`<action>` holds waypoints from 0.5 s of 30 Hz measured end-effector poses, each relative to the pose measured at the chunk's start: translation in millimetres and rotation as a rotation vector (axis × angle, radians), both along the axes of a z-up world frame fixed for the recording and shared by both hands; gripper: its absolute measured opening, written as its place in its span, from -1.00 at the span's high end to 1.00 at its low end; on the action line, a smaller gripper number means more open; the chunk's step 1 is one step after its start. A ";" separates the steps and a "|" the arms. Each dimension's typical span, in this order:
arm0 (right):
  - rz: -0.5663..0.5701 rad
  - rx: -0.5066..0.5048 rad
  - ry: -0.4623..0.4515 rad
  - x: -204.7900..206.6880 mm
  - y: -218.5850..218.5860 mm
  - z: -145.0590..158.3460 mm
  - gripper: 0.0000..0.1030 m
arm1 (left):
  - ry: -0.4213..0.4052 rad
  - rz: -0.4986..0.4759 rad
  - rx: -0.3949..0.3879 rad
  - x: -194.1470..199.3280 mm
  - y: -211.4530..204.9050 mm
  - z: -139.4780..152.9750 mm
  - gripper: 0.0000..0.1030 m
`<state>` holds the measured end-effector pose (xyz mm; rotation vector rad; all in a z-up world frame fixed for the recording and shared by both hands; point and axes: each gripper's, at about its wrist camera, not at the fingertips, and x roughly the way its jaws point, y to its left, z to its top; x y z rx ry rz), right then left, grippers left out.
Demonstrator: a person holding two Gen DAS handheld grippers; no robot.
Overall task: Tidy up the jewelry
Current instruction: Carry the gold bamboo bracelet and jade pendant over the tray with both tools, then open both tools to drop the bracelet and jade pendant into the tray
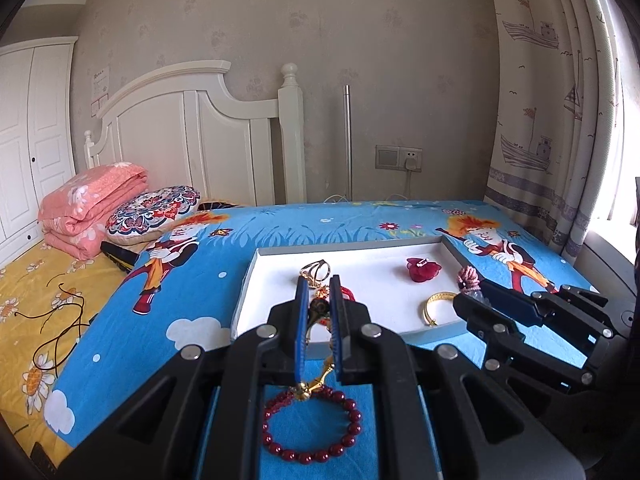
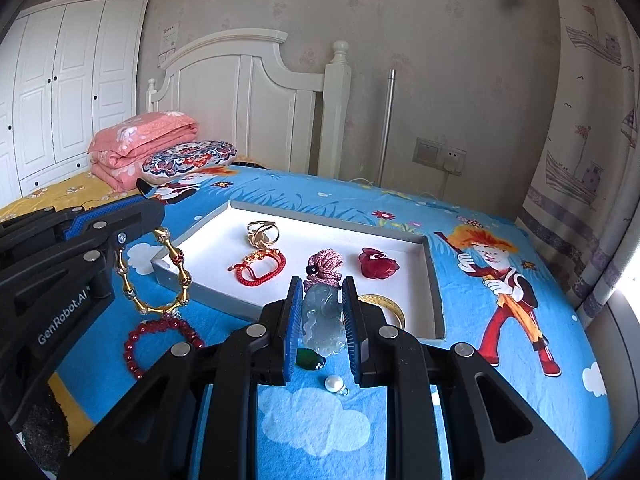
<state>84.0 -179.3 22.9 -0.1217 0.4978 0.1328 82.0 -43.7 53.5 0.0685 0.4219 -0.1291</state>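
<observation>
A white tray [image 2: 208,276] lies on the blue bedsheet, also in the left wrist view [image 1: 272,276]. In it lie a gold ring [image 2: 262,234], a red cord bracelet [image 2: 260,266], a red flower piece [image 2: 378,264] and a gold bangle [image 2: 394,310]. My left gripper [image 2: 154,216] is shut on a gold bamboo-link bracelet [image 2: 160,280] and holds it above the tray's near left corner. My right gripper [image 2: 320,304] is shut on a pale jade pendant [image 2: 322,320] with a pink cord [image 2: 326,266]. A dark red bead bracelet [image 2: 160,340], a green stone [image 2: 310,360] and a pearl [image 2: 333,383] lie on the sheet.
A folded pink quilt [image 2: 140,140] and a patterned cushion [image 2: 188,160] sit at the bed's head. A white headboard [image 2: 248,92] and wardrobe [image 2: 60,80] stand behind. A curtain [image 2: 592,160] hangs at the right. A dark cord [image 1: 60,320] lies on the yellow sheet.
</observation>
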 end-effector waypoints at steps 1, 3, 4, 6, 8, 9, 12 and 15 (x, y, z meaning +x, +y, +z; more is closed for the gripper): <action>-0.003 -0.004 0.003 5.4 0.1 -0.3 0.61 | -0.001 0.004 -0.002 4.9 0.5 2.7 0.80; -0.011 -0.010 0.010 16.3 0.4 -0.7 0.61 | -0.006 0.013 -0.003 15.8 1.6 10.4 0.80; -0.016 -0.009 0.014 21.6 0.2 -0.9 0.61 | -0.010 0.019 -0.001 21.7 1.7 14.4 0.80; -0.025 -0.001 0.026 34.4 -1.1 -0.8 0.61 | -0.013 0.027 -0.002 33.5 2.8 22.1 0.81; -0.031 0.003 0.036 46.3 -0.4 0.5 0.61 | -0.005 0.034 -0.004 47.4 3.2 27.9 0.80; -0.033 0.002 0.039 52.5 0.2 1.5 0.61 | 0.000 0.039 -0.005 54.5 3.9 30.0 0.80; -0.033 -0.006 0.040 69.4 4.0 6.4 0.61 | 0.023 0.059 -0.005 77.4 5.0 32.3 0.80; -0.034 -0.006 0.060 87.7 8.7 8.0 0.61 | 0.053 0.080 -0.003 101.1 8.3 31.3 0.80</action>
